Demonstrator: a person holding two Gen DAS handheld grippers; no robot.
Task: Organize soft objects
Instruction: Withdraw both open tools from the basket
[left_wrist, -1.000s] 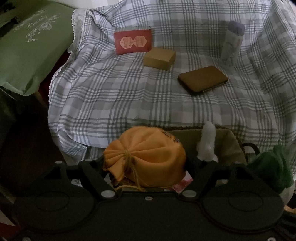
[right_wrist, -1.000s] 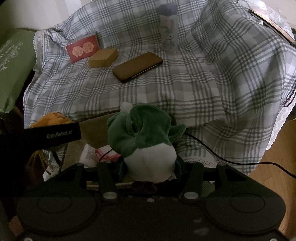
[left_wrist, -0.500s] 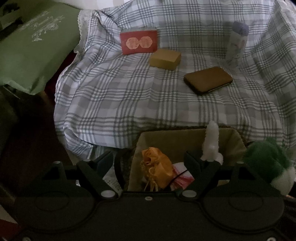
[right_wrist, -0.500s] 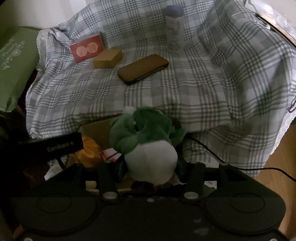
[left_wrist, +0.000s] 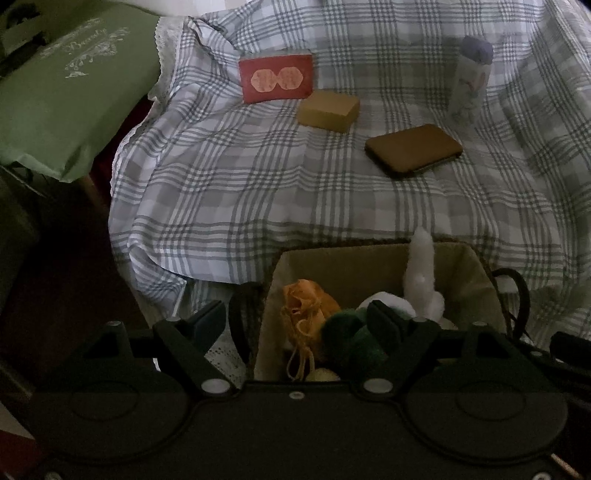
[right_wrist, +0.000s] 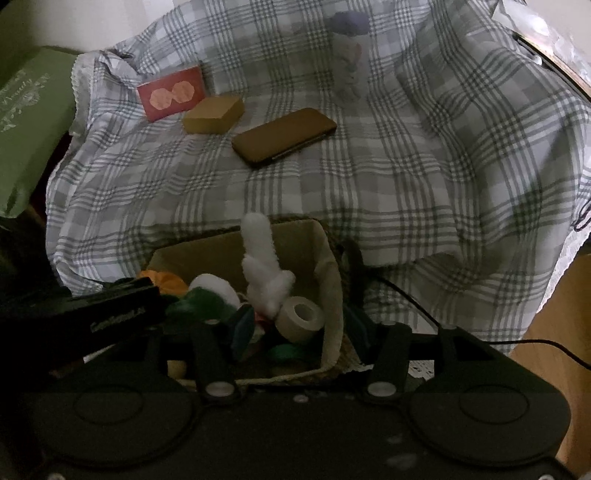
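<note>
both the left gripper (left_wrist: 297, 319) and right gripper (right_wrist: 301, 332) hang over the basket (right_wrist: 330, 295), jaws apart, empty.

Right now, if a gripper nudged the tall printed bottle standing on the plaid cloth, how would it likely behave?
The bottle stands upright, tall and narrow, so a push near its purple cap would probably tip it. The plaid cloth beneath it is rumpled and soft, likely an unsteady footing. Its round body would probably roll once down, perhaps towards the brown case.
</note>
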